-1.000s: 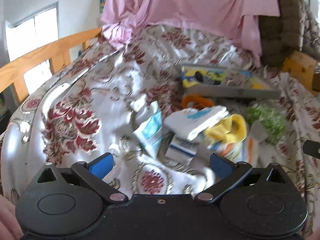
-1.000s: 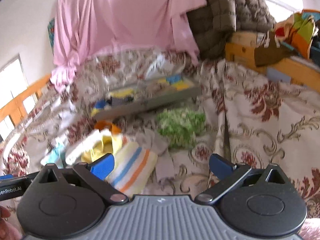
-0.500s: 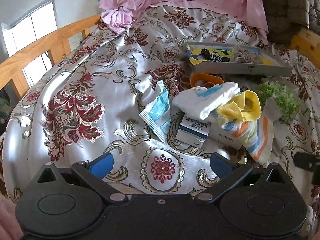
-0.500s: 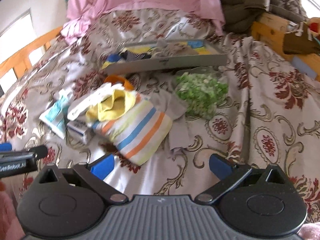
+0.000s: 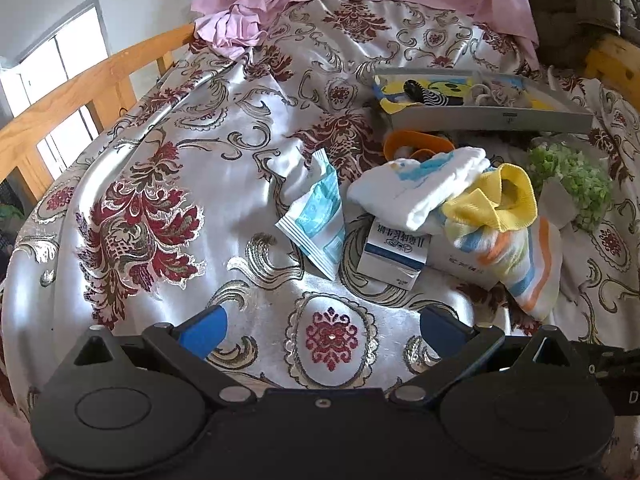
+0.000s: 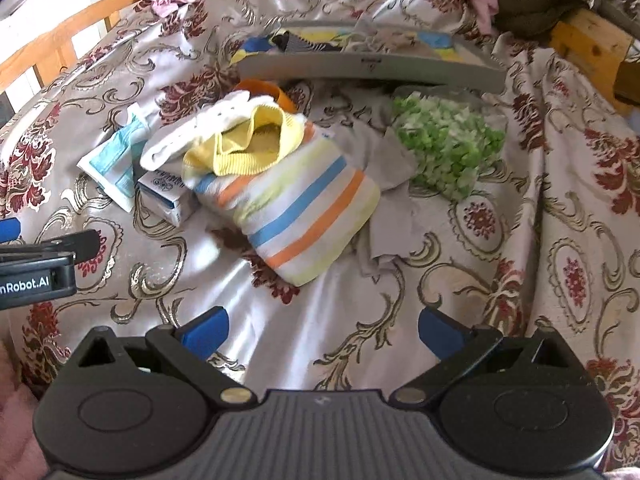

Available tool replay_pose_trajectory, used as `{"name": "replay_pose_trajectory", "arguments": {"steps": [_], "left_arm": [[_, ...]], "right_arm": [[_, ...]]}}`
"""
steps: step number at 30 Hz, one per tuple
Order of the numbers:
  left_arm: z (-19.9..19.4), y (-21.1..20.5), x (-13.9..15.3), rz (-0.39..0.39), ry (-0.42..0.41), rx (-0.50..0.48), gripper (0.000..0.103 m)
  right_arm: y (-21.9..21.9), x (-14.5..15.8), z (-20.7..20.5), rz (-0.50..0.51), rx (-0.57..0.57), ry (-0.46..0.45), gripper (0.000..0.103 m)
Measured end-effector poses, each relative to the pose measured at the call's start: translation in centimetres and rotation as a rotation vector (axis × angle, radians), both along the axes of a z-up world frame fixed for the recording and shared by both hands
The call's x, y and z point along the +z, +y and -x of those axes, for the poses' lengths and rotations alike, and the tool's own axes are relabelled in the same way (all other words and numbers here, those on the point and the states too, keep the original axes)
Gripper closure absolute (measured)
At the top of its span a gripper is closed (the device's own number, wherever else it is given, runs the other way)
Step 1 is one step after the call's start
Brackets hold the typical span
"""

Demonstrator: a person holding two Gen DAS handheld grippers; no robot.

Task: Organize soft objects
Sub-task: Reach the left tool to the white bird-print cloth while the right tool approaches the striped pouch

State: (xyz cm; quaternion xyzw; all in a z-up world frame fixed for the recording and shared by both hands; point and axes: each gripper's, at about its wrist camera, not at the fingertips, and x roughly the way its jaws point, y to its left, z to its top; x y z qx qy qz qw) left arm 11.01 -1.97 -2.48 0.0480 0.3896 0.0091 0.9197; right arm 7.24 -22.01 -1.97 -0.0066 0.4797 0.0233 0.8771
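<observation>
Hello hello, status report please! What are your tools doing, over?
Left tool open, empty. Right tool open, empty, short of striped cloth. Grey tray beyond the pile. Small box tucked under cloths.

a satin floral bedspread (image 5: 168,184) fills the space ahead; a wooden bed rail (image 5: 80,84) and bright window (image 5: 60,60) lie far left.

The right gripper (image 6: 322,330) hangs with jaws spread over the floral bedspread (image 6: 560,200). Ahead lies a striped cloth (image 6: 304,216) beside a green fluffy cloth (image 6: 448,148), before a grey tray (image 6: 372,66).
</observation>
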Motion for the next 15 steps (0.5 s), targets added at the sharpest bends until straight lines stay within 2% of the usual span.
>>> {"name": "replay_pose_trajectory", "arguments": {"steps": [6,11,13,15], "left_arm": [[-1.1,-0.2,0.5,0.007,-0.014,-0.016,0.001],[-2.3,-0.4,0.7,0.046,-0.01,-0.052,0.001],[-2.9,-0.3,0.9,0.089,-0.015,-0.077,0.001],[-3.6,0.1,1.0,0.166,-0.015,-0.104,0.001]], "right_arm": [[-0.2,-0.2,-1.2,-0.045,0.024,0.006,0.0],[-0.2,0.3,-1.9,-0.049,0.05,-0.061,0.0],[-0.3,0.5,-2.2,-0.059,0.063,-0.088,0.0],[-0.3,0.6,-2.6,-0.057,0.069,-0.109,0.0]]}}
